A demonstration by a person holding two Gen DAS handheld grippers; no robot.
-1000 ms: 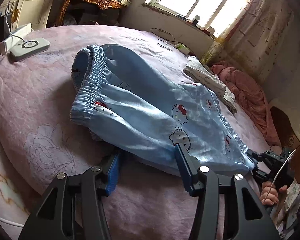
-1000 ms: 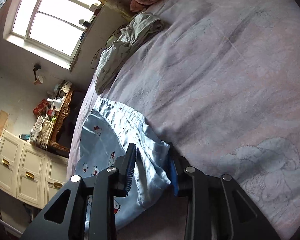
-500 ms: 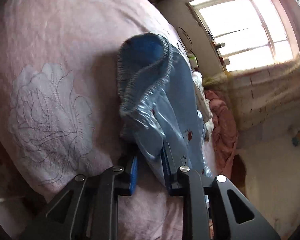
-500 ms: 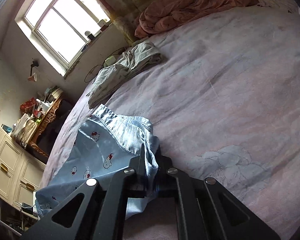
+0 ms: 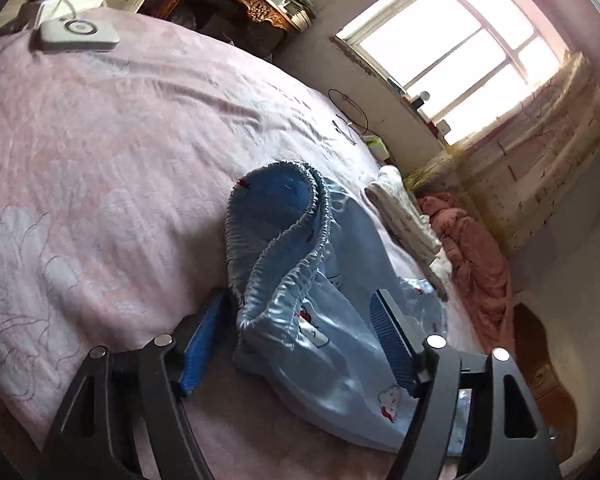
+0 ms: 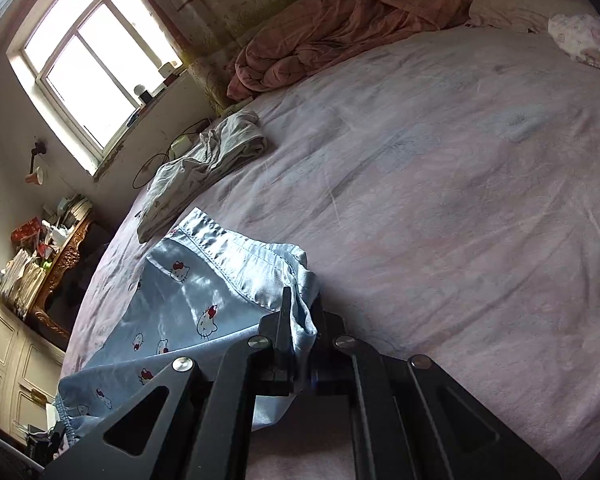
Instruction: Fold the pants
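Pants of shiny light-blue fabric with a cartoon cat print lie crumpled on the pink bedsheet, in the lower middle of the left wrist view and the lower left of the right wrist view. Their gathered elastic waistband curls up in an open loop at the centre of the left view, showing the darker blue inside. The left gripper straddles the cloth just below that loop; its jaws are opening, the blue pads standing apart on either side of the fabric without pressing it. The right gripper is clamped tight on a bunched hem corner of the pants, the cloth pinched between its dark fingers at the bottom centre of its view. Beyond the pants, a folded pale garment lies near the bed's edge below the window, and a rumpled pink blanket sits at the upper middle. A white device rests on the sheet at the upper left of the left view.
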